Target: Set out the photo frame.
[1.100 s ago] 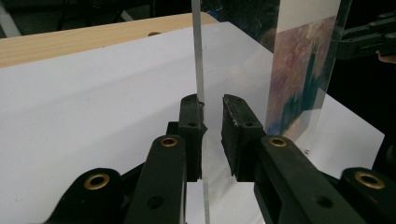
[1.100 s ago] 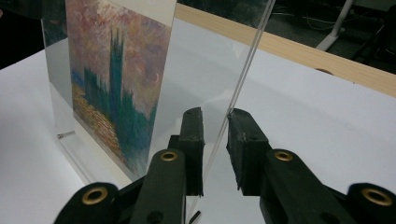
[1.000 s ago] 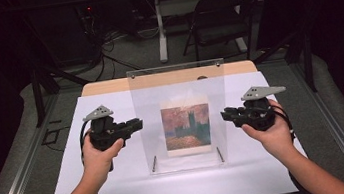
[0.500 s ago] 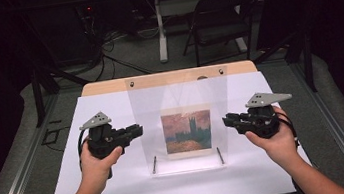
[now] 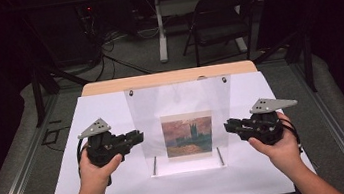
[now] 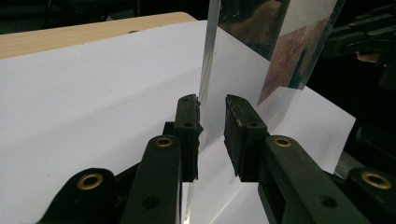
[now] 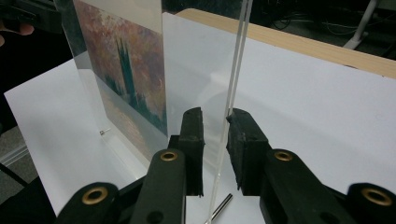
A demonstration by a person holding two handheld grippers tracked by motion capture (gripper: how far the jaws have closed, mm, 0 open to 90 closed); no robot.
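A clear acrylic panel (image 5: 178, 101) stands upright on the white sheet (image 5: 106, 110), with a small painting of towers (image 5: 188, 134) in its lower middle. My left gripper (image 5: 140, 135) is at the panel's left edge and my right gripper (image 5: 226, 125) at its right edge. In the left gripper view the jaws (image 6: 212, 105) straddle the panel's edge (image 6: 204, 70); it grazes one pad and the other stands off. In the right gripper view the jaws (image 7: 215, 116) straddle the other edge (image 7: 236, 70), close to one pad, with a gap on the painting (image 7: 126, 70) side.
Two thin metal pins (image 5: 154, 165) lie at the panel's foot. A strip of wooden tabletop (image 5: 167, 78) shows behind the white sheet. A folding chair (image 5: 220, 20) and floor cables stand beyond the table. Metal rails run along both sides.
Both hands and the panel have come a little toward the near edge of the table. The panel's top edge now sits lower in the high view.
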